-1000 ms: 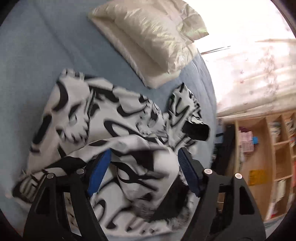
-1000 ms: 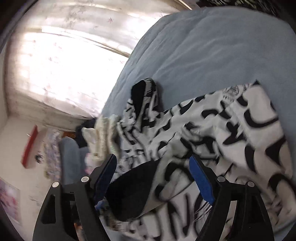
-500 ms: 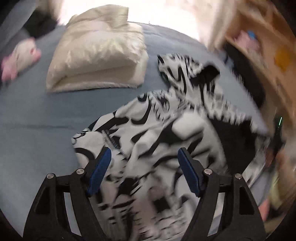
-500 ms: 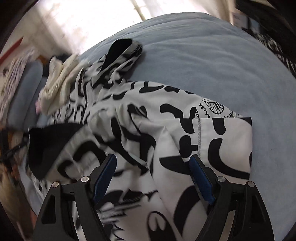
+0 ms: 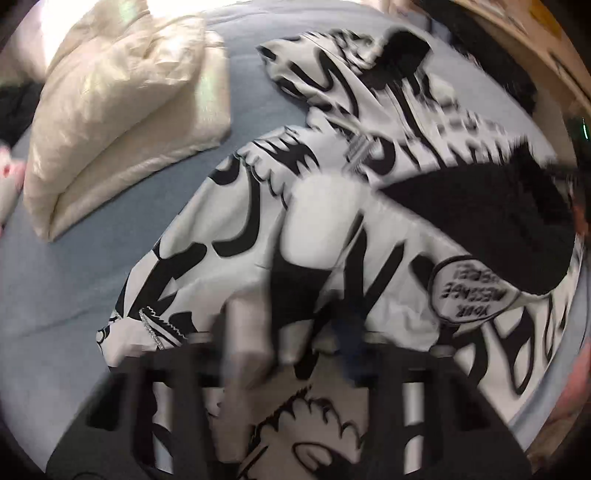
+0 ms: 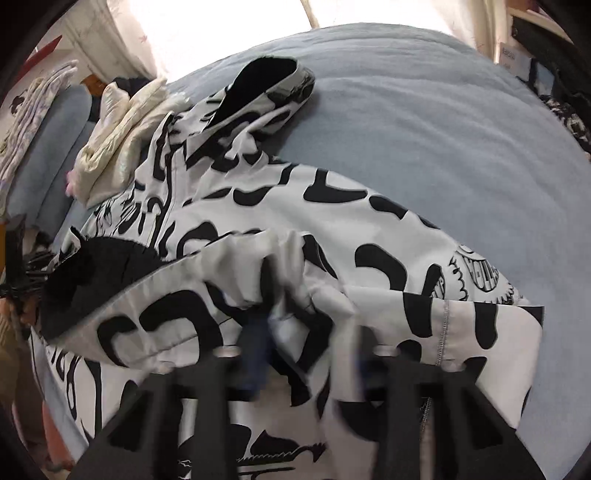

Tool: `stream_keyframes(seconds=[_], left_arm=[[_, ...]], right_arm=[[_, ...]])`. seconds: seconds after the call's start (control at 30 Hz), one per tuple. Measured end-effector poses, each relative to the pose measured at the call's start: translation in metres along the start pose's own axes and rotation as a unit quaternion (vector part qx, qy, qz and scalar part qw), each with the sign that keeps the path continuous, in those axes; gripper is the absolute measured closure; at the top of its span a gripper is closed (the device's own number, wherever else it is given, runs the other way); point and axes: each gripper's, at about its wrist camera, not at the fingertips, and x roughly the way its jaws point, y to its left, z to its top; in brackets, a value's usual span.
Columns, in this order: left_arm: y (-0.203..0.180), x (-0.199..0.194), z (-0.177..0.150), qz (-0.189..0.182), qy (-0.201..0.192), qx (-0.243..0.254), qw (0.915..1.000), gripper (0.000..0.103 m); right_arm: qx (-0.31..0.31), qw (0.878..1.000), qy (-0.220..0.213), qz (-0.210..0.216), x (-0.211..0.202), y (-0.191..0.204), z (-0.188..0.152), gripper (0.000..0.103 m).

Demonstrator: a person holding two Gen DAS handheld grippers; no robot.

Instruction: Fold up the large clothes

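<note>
A white jacket with bold black print lies crumpled on a blue bed. Its black-lined hood is at the right and one sleeve cuff points away. My left gripper points down into the near edge. Its blurred jaws are closing, with a fold of the jacket between them. In the right wrist view the jacket bunches into a ridge at my right gripper. That gripper's jaws are also closing on the cloth. The hood lies to its left.
A folded cream quilt sits on the bed beyond the jacket, at the far left in the right wrist view. Bare blue sheet stretches to the right of the jacket. Wooden shelves stand past the bed's edge.
Both grippers have rolled and dropped onto the jacket's near edge. Their jaws stood wide apart before and have come close together with cloth gathered between them.
</note>
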Motion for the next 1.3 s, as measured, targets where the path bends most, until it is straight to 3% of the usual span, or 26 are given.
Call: stream_keyframes(seconds=[0.07,0.17,0.23,0.4,0.5,0.57,0.67,0.73,0.87,0.97,1.0,1.07,1.17,1.2,1.23,1.3], left_arm=[[0.014,-0.007,0.001,-0.012,-0.026,-0.050,0.9983,0.084],[0.045,-0.020,-0.002,-0.037,-0.064,-0.145,0.9867,0.086],[0.061,-0.024,-0.002,-0.014,-0.086,-0.194,0.9771,0.093],[0.086,-0.011,-0.001,0.036,-0.097,-0.261,0.9599,0.093],[0.094,0.006,0.000,0.008,-0.076,-0.282,0.9565,0.093],[0.102,0.004,-0.004,-0.027,-0.074,-0.284,0.9557,0.092],[0.111,-0.003,-0.009,-0.059,-0.074,-0.278,0.9560,0.078],[0.116,-0.008,-0.012,-0.078,-0.080,-0.282,0.9529,0.059],[0.117,-0.018,-0.017,-0.145,-0.102,-0.283,0.9425,0.053],[0.104,-0.016,-0.017,-0.152,-0.089,-0.249,0.9523,0.051],[0.096,-0.009,-0.015,-0.135,-0.065,-0.231,0.9612,0.051],[0.083,0.007,-0.011,-0.109,-0.029,-0.210,0.9712,0.051],[0.069,0.022,-0.008,-0.073,-0.017,-0.202,0.9764,0.051],[0.064,0.021,-0.007,-0.057,-0.029,-0.203,0.9771,0.061],[0.057,0.019,-0.006,-0.047,-0.042,-0.200,0.9778,0.082],[0.044,0.014,-0.003,-0.005,-0.055,-0.189,0.9804,0.091]], right_arm=[[0.011,0.999,-0.031,-0.004,-0.013,0.001,0.000,0.089],[0.069,0.994,-0.084,0.021,-0.035,-0.011,0.007,0.090],[0.101,0.990,-0.098,0.030,-0.037,-0.015,0.015,0.090],[0.157,0.985,-0.074,-0.006,0.002,-0.017,0.032,0.090],[0.199,0.980,-0.032,-0.006,0.034,-0.027,0.027,0.090],[0.217,0.975,-0.037,0.015,0.036,-0.033,0.024,0.087],[0.217,0.975,-0.037,0.042,0.036,-0.039,0.024,0.083],[0.226,0.971,-0.036,0.066,0.036,-0.046,0.022,0.080],[0.242,0.964,-0.045,0.101,0.033,-0.059,0.015,0.073],[0.236,0.965,-0.051,0.107,0.038,-0.054,0.016,0.070],[0.232,0.966,-0.052,0.105,0.039,-0.054,0.017,0.069],[0.218,0.970,-0.052,0.094,0.040,-0.048,0.018,0.069],[0.195,0.976,-0.056,0.074,0.040,-0.041,0.018,0.069],[0.188,0.978,-0.059,0.068,0.038,-0.039,0.018,0.069],[0.179,0.980,-0.061,0.058,0.037,-0.036,0.017,0.072],[0.166,0.983,-0.068,0.030,0.030,-0.031,0.016,0.092]])
